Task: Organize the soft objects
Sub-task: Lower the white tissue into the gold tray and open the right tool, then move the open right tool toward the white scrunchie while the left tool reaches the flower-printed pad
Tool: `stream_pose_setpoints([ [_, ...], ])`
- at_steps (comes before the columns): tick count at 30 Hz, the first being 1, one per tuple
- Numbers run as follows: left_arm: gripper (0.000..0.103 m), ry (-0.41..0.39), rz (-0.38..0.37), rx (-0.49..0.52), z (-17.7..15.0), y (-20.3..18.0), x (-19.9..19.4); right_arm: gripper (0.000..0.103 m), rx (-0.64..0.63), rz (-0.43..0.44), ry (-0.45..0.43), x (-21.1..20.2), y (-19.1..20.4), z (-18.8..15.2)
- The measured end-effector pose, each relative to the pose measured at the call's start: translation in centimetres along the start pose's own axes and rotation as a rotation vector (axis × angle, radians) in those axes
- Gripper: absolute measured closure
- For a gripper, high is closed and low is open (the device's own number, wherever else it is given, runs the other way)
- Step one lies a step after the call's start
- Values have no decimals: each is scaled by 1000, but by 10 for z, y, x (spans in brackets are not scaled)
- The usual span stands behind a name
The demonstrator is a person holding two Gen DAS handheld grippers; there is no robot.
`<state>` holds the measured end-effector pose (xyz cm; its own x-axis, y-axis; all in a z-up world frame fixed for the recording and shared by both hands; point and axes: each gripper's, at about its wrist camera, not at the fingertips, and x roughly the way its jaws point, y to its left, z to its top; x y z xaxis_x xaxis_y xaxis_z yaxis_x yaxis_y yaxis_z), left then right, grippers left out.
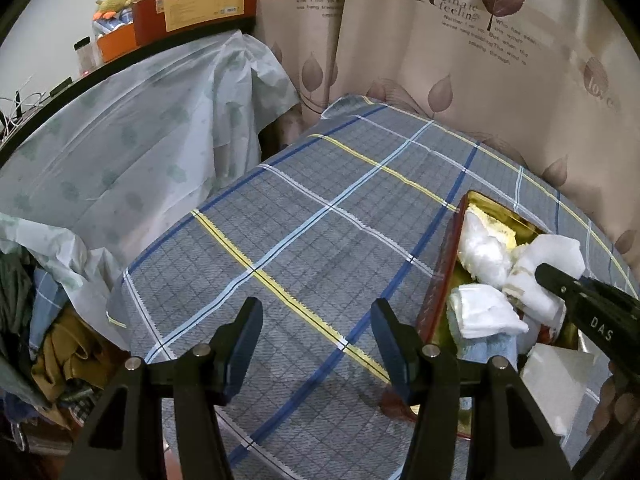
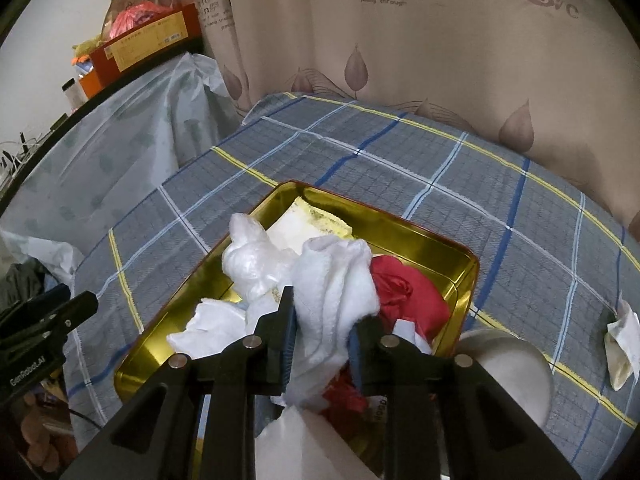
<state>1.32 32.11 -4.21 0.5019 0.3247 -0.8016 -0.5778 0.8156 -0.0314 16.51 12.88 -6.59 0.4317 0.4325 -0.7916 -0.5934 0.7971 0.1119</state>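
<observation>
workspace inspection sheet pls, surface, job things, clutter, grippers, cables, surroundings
surface: checked cloth over a table
job's things: gold tin holding white cloths, red cloth
clutter: crumpled paper and white bowl beside tin
grippers: left hand-held gripper open, empty, over the cloth; right hand-held gripper shut on white towel above the tin
cables: wires on the side shelf
surroundings: leaf curtain, boxes, clothes pile

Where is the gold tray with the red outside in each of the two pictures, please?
Left wrist view: the gold tray lies at the right edge, beyond the open left gripper.
Right wrist view: the tray fills the centre, under the right gripper.
Shared landmark: the leaf-print curtain behind the plaid cloth.
</observation>
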Motion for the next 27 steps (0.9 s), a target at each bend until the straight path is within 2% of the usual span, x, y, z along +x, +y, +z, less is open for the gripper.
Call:
stream_pose_setpoints([
  [4,45,0,1,4,0,-1,0,74,-3,-6,-5,-1,1,0],
  [8,45,1,-1,8,0,-2,0,53,-1,2,-22,-10,1,-1],
  [21,45,-2,5,60,-4,-14,-2,41,-2,-3,-73,-72,-4,-18],
  [27,45,-8,13,78,-6,-18,-3,40,27,-15,-77,-109,-29,-40],
])
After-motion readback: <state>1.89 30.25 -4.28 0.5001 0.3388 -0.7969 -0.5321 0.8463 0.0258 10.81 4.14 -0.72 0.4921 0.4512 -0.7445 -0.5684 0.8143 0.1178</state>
